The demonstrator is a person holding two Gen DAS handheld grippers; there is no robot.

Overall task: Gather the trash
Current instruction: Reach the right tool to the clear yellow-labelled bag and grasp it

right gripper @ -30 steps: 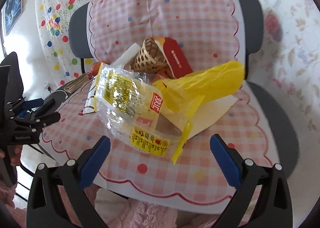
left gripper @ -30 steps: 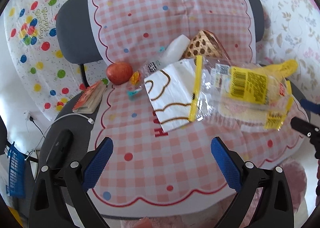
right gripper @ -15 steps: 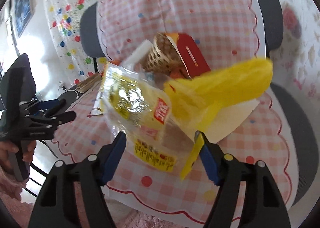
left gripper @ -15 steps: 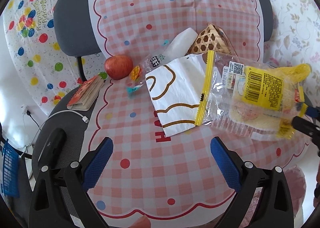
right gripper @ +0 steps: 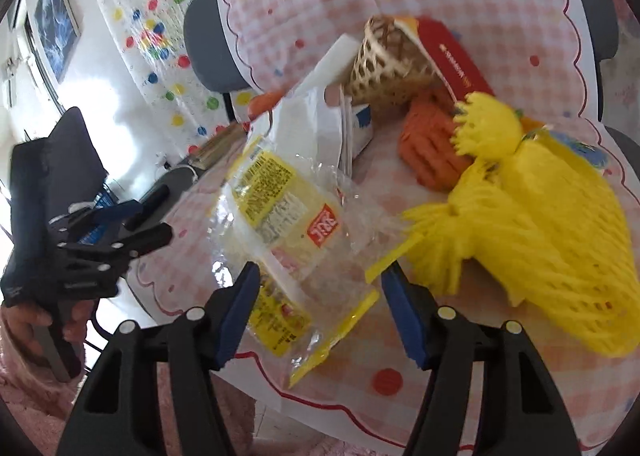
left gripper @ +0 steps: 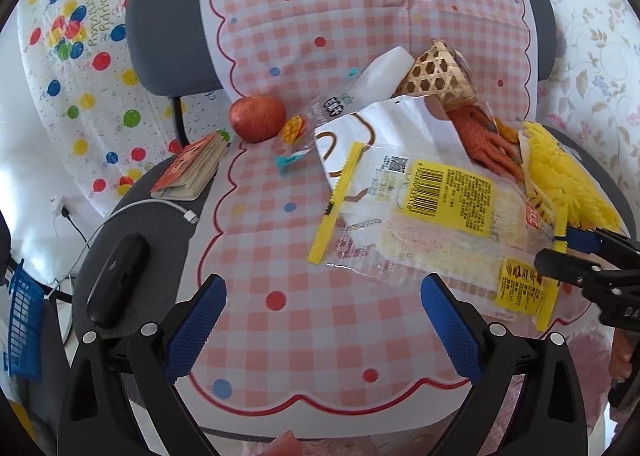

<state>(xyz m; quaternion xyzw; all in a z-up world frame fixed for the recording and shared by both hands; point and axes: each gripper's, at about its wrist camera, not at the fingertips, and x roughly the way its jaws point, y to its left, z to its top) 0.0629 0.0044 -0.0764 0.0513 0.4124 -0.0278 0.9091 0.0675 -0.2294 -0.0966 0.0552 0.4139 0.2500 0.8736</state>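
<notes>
A crumpled clear-and-yellow food wrapper [left gripper: 432,215] lies on the pink checked cloth [left gripper: 280,240] that covers a grey chair. In the right wrist view this wrapper [right gripper: 288,223] sits between the jaws of my right gripper [right gripper: 320,274], which are closing around its near end; I see no firm pinch. A yellow foam net [right gripper: 552,223] lies just right of it. My left gripper [left gripper: 322,288] hovers open over bare cloth, short of the wrapper. A white paper bag [left gripper: 384,127] and a small candy wrapper [left gripper: 292,131] lie further back.
At the back are a red apple [left gripper: 256,117], a woven basket [left gripper: 438,75], an orange rubber glove [left gripper: 484,139] and a red box [right gripper: 456,55]. A small notebook [left gripper: 192,167], a white cable [left gripper: 160,203] and a black case [left gripper: 116,284] lie on the seat's left edge.
My right gripper has dropped forward onto the wrapper and its jaws have narrowed around it. The left view has shifted only slightly, and the wrapper now lies lower and flatter.
</notes>
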